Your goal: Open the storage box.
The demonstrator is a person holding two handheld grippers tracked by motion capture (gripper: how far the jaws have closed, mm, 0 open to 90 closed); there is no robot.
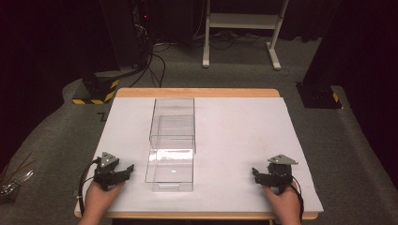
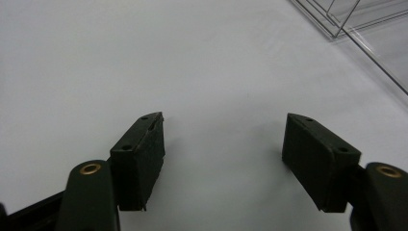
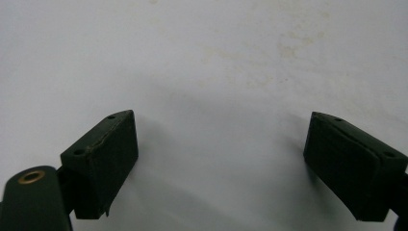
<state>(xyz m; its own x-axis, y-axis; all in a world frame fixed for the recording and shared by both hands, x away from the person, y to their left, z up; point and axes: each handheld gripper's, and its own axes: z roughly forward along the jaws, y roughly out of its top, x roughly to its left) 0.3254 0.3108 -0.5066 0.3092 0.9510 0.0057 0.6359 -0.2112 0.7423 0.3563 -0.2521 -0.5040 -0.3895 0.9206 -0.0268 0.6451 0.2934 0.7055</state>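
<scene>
1. At the far left of the high view, thin metal rods (image 1: 14, 180) lie on the grey carpet (image 1: 51, 140) beside the counter (image 1: 197, 93); what they are is too small to tell.
2. The left claw (image 1: 123, 171) rests on the white sheet (image 1: 244, 136) that covers the counter, near its front left corner, held by the person's left hand (image 1: 98, 199). A grey three-cornered plate sits on top of it and a black cable loops off its left side.
3. In the left gripper view, the left claw (image 2: 223, 159) is spread wide, its two black pads well apart with bare white sheet (image 2: 144, 57) between them, gripping nothing.
4. Just right of the left claw stands a clear plastic drawer box (image 1: 172, 138), running lengthwise from the middle of the counter toward the person. Its near part, the drawer, sticks out toward the front edge. It looks empty, and its corner edges show at the upper right of the left gripper view (image 2: 356, 29).
5. The right claw (image 1: 256, 174) rests near the front right corner, well apart from the box, held by the right hand (image 1: 284, 204), pointing left toward the box.
6. In the right gripper view, the right claw (image 3: 221, 163) is likewise spread wide and empty, over white sheet (image 3: 192, 62) with faint yellowish stains (image 3: 288, 48).
7. Beyond the counter, a white metal stand (image 1: 241, 28) sits on the carpet.
</scene>
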